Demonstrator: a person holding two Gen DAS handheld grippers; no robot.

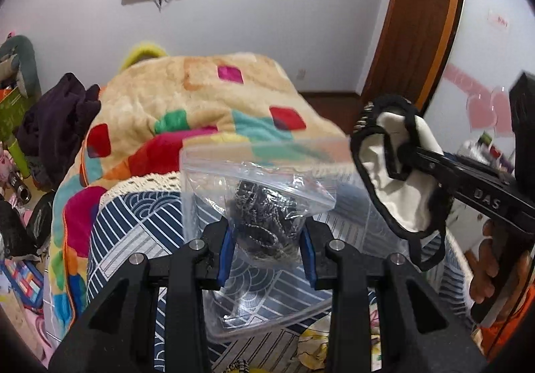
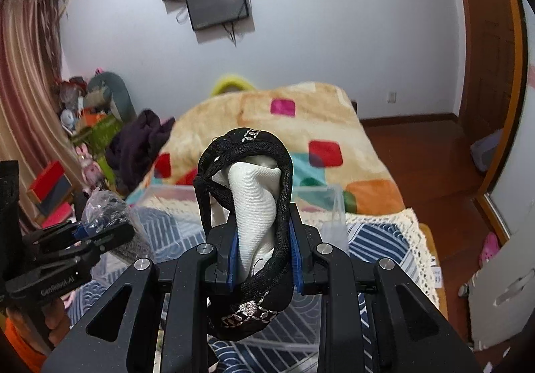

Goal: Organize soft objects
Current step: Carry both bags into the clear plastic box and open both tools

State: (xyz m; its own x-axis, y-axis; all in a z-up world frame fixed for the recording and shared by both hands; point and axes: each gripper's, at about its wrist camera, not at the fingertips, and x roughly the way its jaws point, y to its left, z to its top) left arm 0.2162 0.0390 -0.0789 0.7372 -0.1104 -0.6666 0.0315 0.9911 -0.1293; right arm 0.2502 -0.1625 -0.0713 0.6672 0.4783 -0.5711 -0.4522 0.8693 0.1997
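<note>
- Left wrist view: your left gripper (image 1: 267,247) has its jaws clamped on a clear zip bag (image 1: 257,179) that holds a dark, silver-patterned bundle (image 1: 264,222).
- The bag stands upright between the blue pads (image 1: 227,254), directly over a clear plastic bin (image 1: 267,316).
- The bin rests on a navy wave-patterned cloth (image 1: 133,229) spread on the bed.
- To the right, your right gripper (image 1: 418,155) grips a black-trimmed white fabric item (image 1: 398,169), held in the air beside the bag and apart from it.
- Right wrist view: the right gripper (image 2: 264,254) has its jaws closed on that fabric item (image 2: 257,205); its black edge loops above and below the pads.
- Beyond it, the bin's far wall (image 2: 317,192) is visible.
- Farther back, a plush blanket (image 2: 301,125) with coloured squares covers the bed, with dark clothing (image 2: 140,142) heaped at its left edge.
</note>
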